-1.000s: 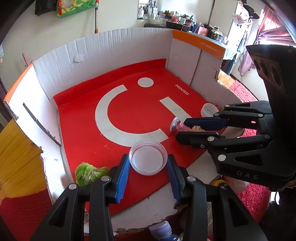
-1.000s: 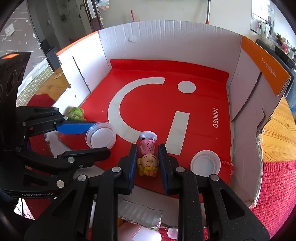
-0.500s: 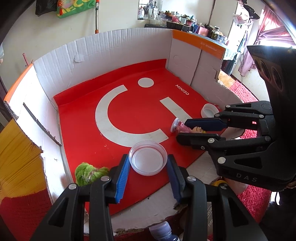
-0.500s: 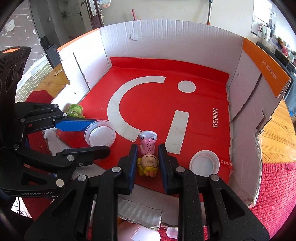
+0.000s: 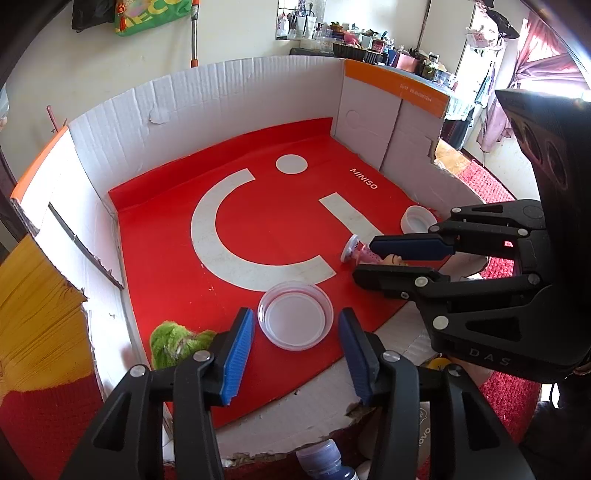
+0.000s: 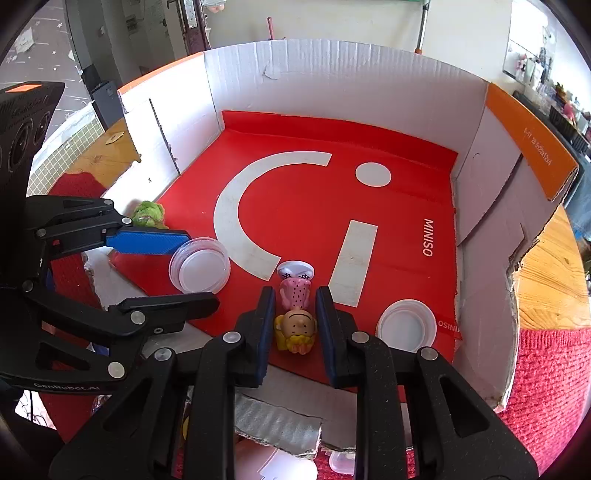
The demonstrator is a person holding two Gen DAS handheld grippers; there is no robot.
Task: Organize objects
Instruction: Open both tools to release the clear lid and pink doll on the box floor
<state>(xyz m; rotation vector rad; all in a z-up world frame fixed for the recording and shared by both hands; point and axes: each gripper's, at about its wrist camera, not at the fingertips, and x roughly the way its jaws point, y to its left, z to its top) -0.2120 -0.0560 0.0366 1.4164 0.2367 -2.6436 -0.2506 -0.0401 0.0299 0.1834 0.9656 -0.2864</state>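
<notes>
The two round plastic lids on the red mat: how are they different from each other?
The clear lid is see-through and looks wider; the white lid is opaque. The clear lid lies between the open fingers of the left gripper, untouched; the white lid lies alone near the box's torn right wall, beyond the right gripper, which holds a doll. Both lie flat, hollow side up.

Red box floor [image 5: 166, 236], white markings; pink-dotted doll [image 6: 295, 306]; green toy [image 5: 173, 341].

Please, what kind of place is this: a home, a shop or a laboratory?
Most likely a lived-in home. A crowded shelf of bottles and jars lines the far wall, clothes hang by the window, and the cardboard box rests on a wooden table with a red cloth.
</notes>
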